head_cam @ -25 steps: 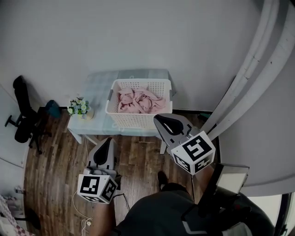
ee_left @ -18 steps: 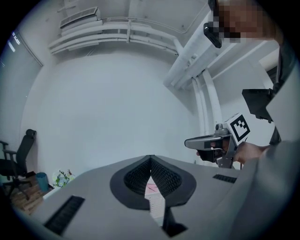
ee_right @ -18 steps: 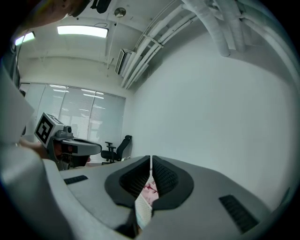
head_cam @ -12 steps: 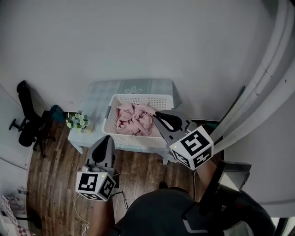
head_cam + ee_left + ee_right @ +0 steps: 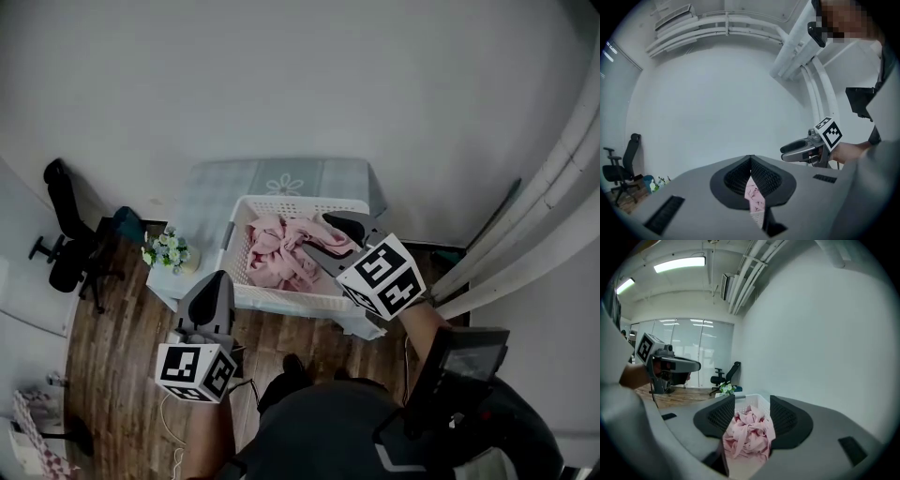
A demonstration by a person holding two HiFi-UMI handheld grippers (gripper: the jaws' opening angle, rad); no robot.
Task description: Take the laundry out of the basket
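A white slatted basket (image 5: 281, 298) stands on a small table (image 5: 281, 178) and holds a heap of pink laundry (image 5: 279, 253). My right gripper (image 5: 323, 234) hangs over the basket's right side, pointing at the heap. Its jaws have just been opening and stand partly open, touching nothing. In the right gripper view the laundry (image 5: 749, 432) lies beyond the right gripper (image 5: 751, 401), inside the basket (image 5: 757, 401). My left gripper (image 5: 220, 277) is in front of the basket's near-left corner, shut and empty. Through the left gripper (image 5: 750, 161) only a sliver of pink laundry (image 5: 753, 197) shows.
A small pot of flowers (image 5: 169, 251) stands on the table's left corner. An office chair (image 5: 66, 234) and a blue bin (image 5: 127, 228) are on the wooden floor at the left. Pale curtains (image 5: 553, 187) hang at the right. A white cable (image 5: 169, 412) lies on the floor.
Both grippers have moved toward the basket. The right one has gone from in front of the basket to over its right side, and its jaws have parted. The left one stayed shut.
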